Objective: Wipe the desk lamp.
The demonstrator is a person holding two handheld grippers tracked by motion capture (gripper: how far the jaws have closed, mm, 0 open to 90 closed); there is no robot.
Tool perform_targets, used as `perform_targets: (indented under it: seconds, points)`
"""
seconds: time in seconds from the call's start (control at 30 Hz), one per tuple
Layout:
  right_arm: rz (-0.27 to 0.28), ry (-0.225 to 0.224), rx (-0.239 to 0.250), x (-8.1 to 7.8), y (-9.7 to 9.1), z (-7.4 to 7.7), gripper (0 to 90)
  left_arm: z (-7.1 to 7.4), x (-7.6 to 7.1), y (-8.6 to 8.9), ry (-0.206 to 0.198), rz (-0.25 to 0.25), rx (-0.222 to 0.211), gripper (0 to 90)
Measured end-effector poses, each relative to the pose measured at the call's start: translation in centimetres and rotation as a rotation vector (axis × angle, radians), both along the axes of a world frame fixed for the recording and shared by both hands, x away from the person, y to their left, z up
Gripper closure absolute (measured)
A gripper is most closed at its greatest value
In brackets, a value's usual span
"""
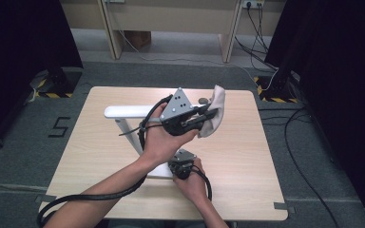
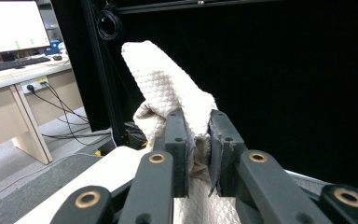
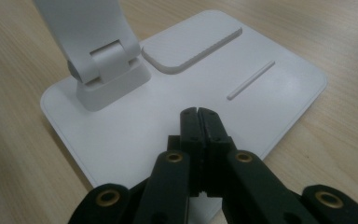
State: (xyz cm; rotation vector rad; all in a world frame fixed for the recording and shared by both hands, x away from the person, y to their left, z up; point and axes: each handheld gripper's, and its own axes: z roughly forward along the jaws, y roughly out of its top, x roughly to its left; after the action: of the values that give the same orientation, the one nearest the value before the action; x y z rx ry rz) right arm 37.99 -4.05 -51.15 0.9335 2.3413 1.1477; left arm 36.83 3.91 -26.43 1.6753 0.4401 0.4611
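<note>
My left tongs (image 2: 198, 135) are clamped on a folded cream cloth (image 2: 168, 88), the pads biting into the bunched middle so that a stiff tongue of fabric stands up past the tips. I hold it that way, I judge, to have a firm wad to wipe with, not a loose rag that would drag. In the high view the left tongs (image 1: 208, 115) carry the cloth (image 1: 215, 110) above the bench (image 1: 247, 156), right at the far end of the white lamp's head bar (image 1: 128, 111), which looks like the spot about to be wiped.

My right tongs (image 3: 199, 116) are closed with nothing between them, the two tips touching each other and pressing down on the flat white base of the lamp (image 3: 205, 79), near its front edge and apart from the hinge block (image 3: 107, 70) where the arm rises. That is there to pin it: the lamp is tall and light, and a sideways rub on its head would likely tip or slide it. In the high view the right tongs (image 1: 182, 168) sit low by the base (image 1: 160, 171), close to my body, leaving the other arm free to work above.
</note>
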Motion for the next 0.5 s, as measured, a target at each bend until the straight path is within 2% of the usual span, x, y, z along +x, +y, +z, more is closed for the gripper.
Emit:
perform_targets:
  seconds: [0.5]
  points:
    - [-0.001,-0.002,-0.001,-0.02,0.02,0.00,90.0,-0.06,-0.18,-0.58,0.008,0.000,0.005,79.9]
